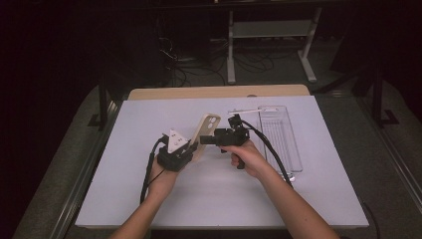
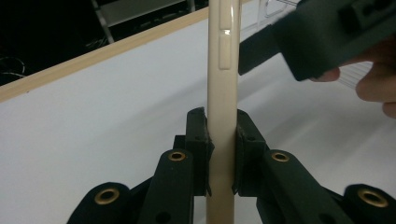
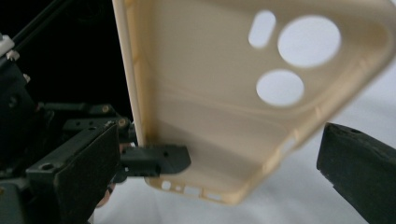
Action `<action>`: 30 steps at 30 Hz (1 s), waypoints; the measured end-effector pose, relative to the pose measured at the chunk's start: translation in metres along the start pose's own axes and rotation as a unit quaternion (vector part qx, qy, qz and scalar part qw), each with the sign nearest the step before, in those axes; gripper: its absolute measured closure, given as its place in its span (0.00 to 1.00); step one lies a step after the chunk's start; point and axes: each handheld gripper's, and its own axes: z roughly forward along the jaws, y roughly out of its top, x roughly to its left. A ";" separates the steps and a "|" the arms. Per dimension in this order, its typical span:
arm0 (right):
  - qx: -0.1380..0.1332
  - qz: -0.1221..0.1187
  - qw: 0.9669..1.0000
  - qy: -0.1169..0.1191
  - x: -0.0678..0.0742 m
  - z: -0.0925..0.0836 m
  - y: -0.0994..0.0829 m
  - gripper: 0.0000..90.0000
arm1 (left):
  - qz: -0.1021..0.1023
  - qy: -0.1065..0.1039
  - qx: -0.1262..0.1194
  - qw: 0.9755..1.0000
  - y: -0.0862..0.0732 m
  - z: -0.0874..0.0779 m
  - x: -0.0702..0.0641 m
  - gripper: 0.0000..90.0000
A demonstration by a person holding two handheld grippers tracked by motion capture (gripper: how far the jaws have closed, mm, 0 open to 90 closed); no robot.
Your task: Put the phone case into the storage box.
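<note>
A beige phone case (image 1: 207, 129) with camera cut-outs stands on end above the white table (image 1: 149, 199). My left gripper (image 1: 192, 148) is shut on its lower edge. In the left gripper view the case (image 2: 223, 70) shows edge-on, and the left gripper (image 2: 222, 137) has both pads pressed against its sides. My right gripper (image 1: 204, 139) points left at the case's hollow inner face (image 3: 210, 93). The right gripper (image 3: 219, 149) is open, its jaws wide apart on either side of the case's lower half and clear of it. One pad of the left gripper (image 3: 159, 161) clamps the case's bottom corner.
A clear plastic tray (image 1: 281, 137) lies on the table to the right of the right hand. Cables trail from both grippers across the white table top. The wooden table edge (image 1: 219, 91) runs along the back, with a dark floor and a metal stand beyond.
</note>
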 end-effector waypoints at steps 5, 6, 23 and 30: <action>-0.008 0.005 1.000 0.005 0.000 0.001 0.000 0.00 | 0.007 -0.007 -0.001 1.000 0.001 0.002 -0.007 0.88; -0.008 0.006 1.000 0.005 0.000 0.001 0.000 0.00 | 0.011 -0.009 -0.002 1.000 0.001 0.003 -0.008 0.88; -0.011 0.025 1.000 0.001 0.002 0.004 -0.002 0.00 | 0.018 -0.018 -0.005 1.000 0.003 0.004 -0.020 0.88; -0.011 0.028 1.000 -0.003 0.003 0.004 -0.002 0.02 | 0.018 -0.020 -0.006 1.000 0.003 0.004 -0.022 0.88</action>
